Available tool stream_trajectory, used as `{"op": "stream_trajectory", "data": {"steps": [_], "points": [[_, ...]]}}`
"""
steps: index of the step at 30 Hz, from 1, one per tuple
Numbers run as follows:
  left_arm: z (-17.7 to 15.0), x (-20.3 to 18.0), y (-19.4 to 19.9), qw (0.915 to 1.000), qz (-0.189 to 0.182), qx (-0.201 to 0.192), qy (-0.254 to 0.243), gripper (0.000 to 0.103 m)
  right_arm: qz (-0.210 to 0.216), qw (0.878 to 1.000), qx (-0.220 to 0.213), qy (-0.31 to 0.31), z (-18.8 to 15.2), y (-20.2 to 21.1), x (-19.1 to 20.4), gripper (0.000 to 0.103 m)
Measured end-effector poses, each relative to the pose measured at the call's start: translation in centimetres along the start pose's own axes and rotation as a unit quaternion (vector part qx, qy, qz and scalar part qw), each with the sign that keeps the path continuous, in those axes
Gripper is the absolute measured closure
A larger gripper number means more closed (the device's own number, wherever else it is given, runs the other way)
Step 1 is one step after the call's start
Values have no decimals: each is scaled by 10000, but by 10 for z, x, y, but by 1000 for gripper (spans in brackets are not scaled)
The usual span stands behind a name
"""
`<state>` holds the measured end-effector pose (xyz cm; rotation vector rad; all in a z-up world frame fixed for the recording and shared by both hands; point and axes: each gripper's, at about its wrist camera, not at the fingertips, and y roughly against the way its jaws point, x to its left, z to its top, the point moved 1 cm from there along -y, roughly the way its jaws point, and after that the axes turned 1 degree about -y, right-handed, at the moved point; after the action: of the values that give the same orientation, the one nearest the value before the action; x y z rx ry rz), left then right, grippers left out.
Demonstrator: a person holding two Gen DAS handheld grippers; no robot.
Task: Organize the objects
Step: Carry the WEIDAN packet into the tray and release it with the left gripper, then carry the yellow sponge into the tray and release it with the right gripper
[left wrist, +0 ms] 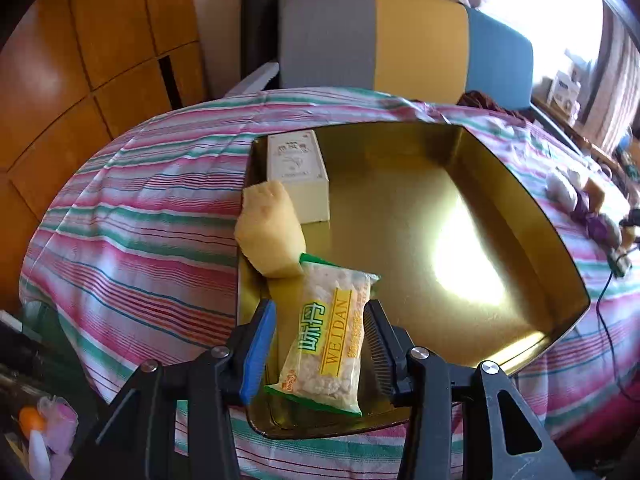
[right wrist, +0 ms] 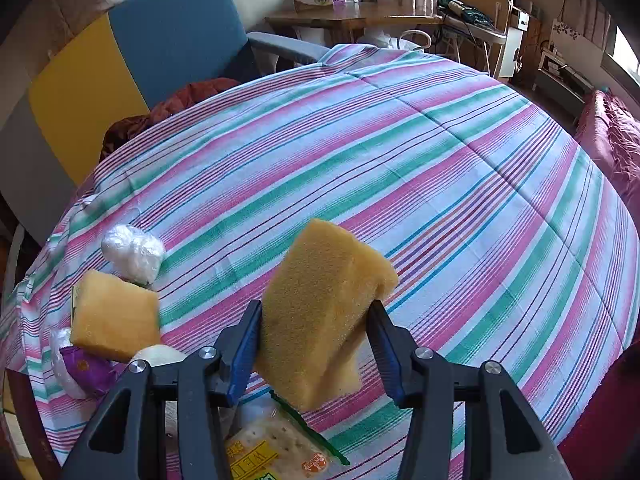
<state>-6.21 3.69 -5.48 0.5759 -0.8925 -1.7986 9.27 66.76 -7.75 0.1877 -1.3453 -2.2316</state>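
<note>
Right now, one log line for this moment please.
left tool: around snack packet over gold tray | right tool: shut on sponge, lifted above striped cloth

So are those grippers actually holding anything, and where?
Right gripper clamps a yellow sponge by its two side faces. Left gripper straddles a cracker packet; whether it grips is unclear.

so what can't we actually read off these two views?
- Left wrist: whether the left gripper grips or only straddles the Weidan snack packet; gaps show beside both fingers.
- Left wrist: gold tray floor, washed out by glare.
- Right wrist: second Weidan packet, cut off by the bottom edge and the right gripper holding the sponge.
</note>
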Motion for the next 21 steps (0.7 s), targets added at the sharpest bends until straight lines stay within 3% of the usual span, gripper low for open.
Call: {"op": "stream_trajectory", "data": {"steps": [7, 13, 17, 21], "points": [[-2, 13, 14, 9983, 248, -296, 430, 57, 114, 9998, -142, 91, -3, 15, 6, 51], [1, 17, 26, 9968, 348, -533, 479, 56, 688, 9950, -443, 571, -17, 64, 44, 51], [1, 18, 29, 9963, 315, -589, 534, 56, 1425, 9804, -557, 1243, -35, 110, 96, 51], [0, 20, 28, 9960, 318, -565, 607, 56, 2141, 9504, -570, 2185, -66, 150, 168, 51]]}}
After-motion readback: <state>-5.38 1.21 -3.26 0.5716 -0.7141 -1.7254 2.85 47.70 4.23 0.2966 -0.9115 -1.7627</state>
